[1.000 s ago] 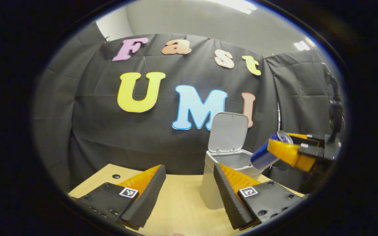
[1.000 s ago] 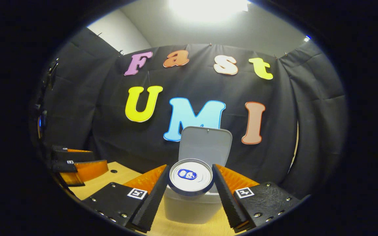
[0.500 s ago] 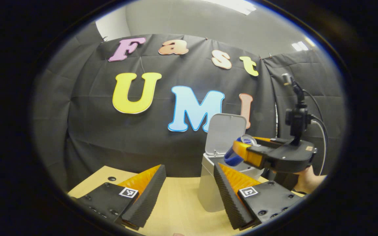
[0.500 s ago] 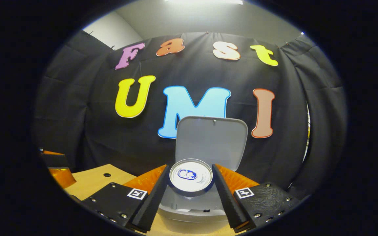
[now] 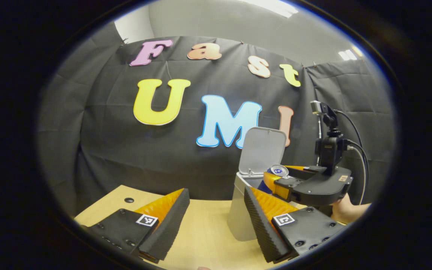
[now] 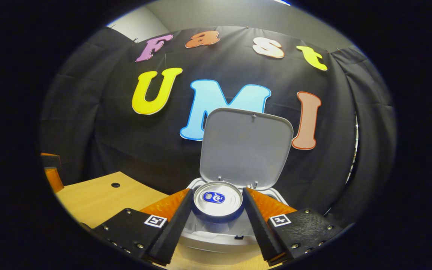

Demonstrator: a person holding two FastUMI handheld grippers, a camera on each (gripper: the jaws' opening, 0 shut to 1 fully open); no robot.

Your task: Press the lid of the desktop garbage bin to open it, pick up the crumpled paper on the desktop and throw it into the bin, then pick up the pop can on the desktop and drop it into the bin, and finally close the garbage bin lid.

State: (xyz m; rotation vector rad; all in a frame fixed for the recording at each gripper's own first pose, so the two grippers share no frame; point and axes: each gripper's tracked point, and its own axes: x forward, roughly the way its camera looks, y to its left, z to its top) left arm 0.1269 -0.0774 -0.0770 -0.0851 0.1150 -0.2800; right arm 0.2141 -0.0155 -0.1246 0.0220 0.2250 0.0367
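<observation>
The grey desktop bin [image 6: 216,234] stands with its lid [image 6: 246,148] raised upright. My right gripper [image 6: 216,204] is shut on the blue pop can [image 6: 218,198], both fingers pressing its sides, and holds it just over the bin's open mouth. In the left gripper view the bin [image 5: 238,210] stands at centre right with its lid [image 5: 263,150] up, and the right gripper [image 5: 276,178] reaches in from the right with the pop can [image 5: 276,172] above the opening. My left gripper [image 5: 216,221] is open over the wooden table [image 5: 201,236], left of the bin, nothing between its fingers.
The table [image 6: 96,197] has a small round hole [image 6: 115,185] near its far left corner. A hand [image 5: 345,210] holds the right gripper at the right edge. Black cloth walls close the booth behind the bin.
The right gripper has carried the pop can forward and down, from in front of the bin to right over its open mouth. The left gripper has hardly moved.
</observation>
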